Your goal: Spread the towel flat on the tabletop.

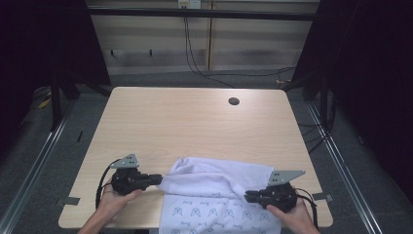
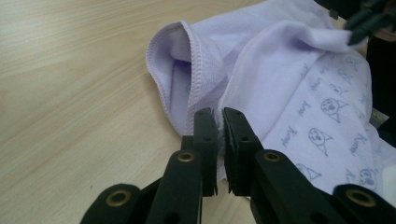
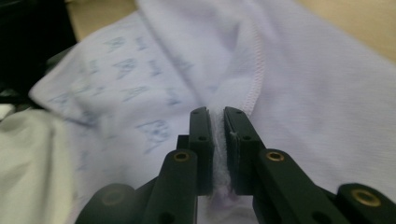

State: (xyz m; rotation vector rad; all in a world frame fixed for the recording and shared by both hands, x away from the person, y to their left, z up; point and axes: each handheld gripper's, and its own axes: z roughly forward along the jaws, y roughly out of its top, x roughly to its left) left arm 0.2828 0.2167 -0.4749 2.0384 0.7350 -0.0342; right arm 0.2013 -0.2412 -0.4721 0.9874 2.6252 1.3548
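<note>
A pale lilac towel [image 1: 214,195] lies bunched at the near edge of the table [image 1: 195,122], partly hanging off. The left gripper [image 1: 158,178] pinches its left hem and the right gripper [image 1: 248,196] its right edge, jaws nearly closed on cloth, probably to spread or fold it.

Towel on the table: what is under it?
The wooden table lies under the towel, whose near edge overhangs the front. Both grippers, left and right, pinch it. Anything beneath is covered.

Wooden table [image 1: 195,126], round grommet hole [image 1: 234,101], black cables [image 1: 195,63]
</note>
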